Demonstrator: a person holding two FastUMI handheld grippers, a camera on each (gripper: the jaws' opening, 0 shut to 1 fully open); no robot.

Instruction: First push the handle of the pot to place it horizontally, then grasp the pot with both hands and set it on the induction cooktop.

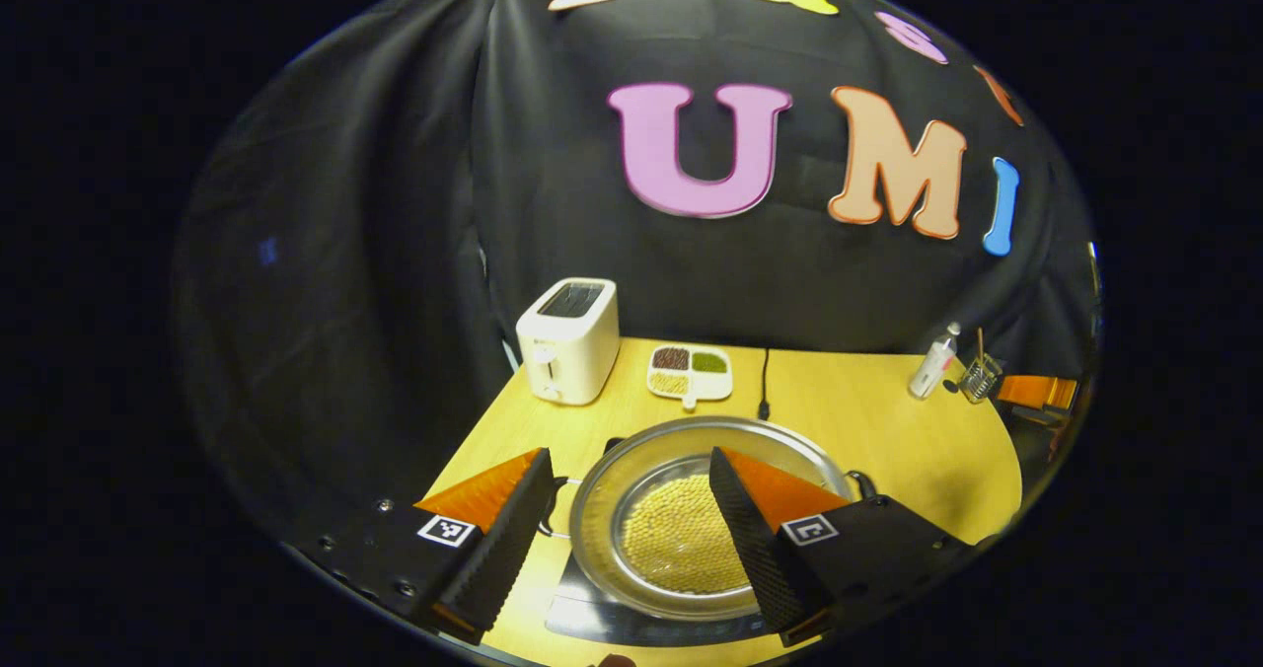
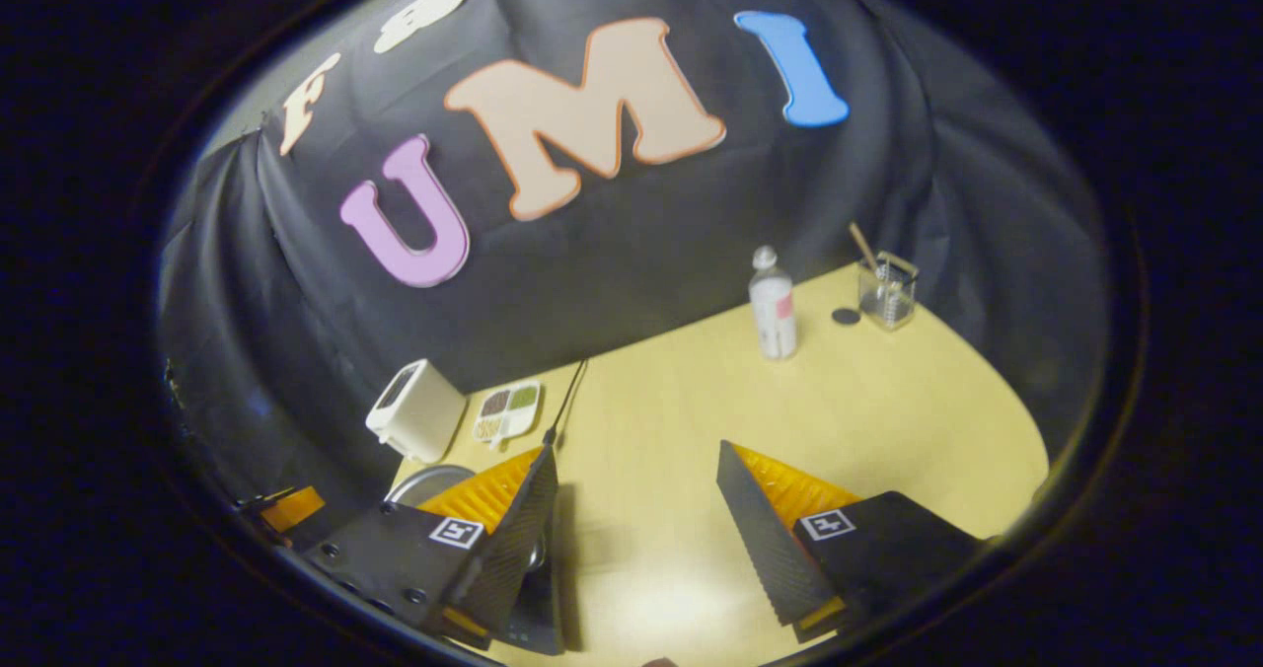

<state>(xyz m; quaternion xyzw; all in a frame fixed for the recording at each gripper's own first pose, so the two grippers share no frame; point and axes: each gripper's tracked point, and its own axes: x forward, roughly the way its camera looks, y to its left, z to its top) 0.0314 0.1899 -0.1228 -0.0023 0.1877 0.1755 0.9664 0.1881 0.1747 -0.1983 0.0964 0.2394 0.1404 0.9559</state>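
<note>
Closest in the left gripper view, the left gripper (image 1: 631, 470) stands wide open with nothing between its two black and orange fingers. Directly under and between them sits the pot (image 1: 691, 519), a shallow steel pan with pale yellow grains covering its bottom. The right finger hangs over the pot's inside, the left finger just outside its rim. The pot rests on the dark induction cooktop (image 1: 612, 616), whose glass edge shows below the rim. Beyond the fingers, a white toaster (image 1: 569, 339) stands ahead to the left, a four-part dish of grains (image 1: 691, 372) straight ahead, with a black cable (image 1: 765, 381) just beside it. Far right are a small bottle (image 1: 933, 362) and a glass holder (image 1: 980, 377) on the wooden table (image 1: 888, 430).

In the right gripper view, the right gripper (image 2: 636, 465) is also spread wide, gripping nothing, over bare tabletop. The pot's rim peeks out behind its left finger, the toaster and dish beyond it. The bottle and holder stand far ahead to the right.
</note>
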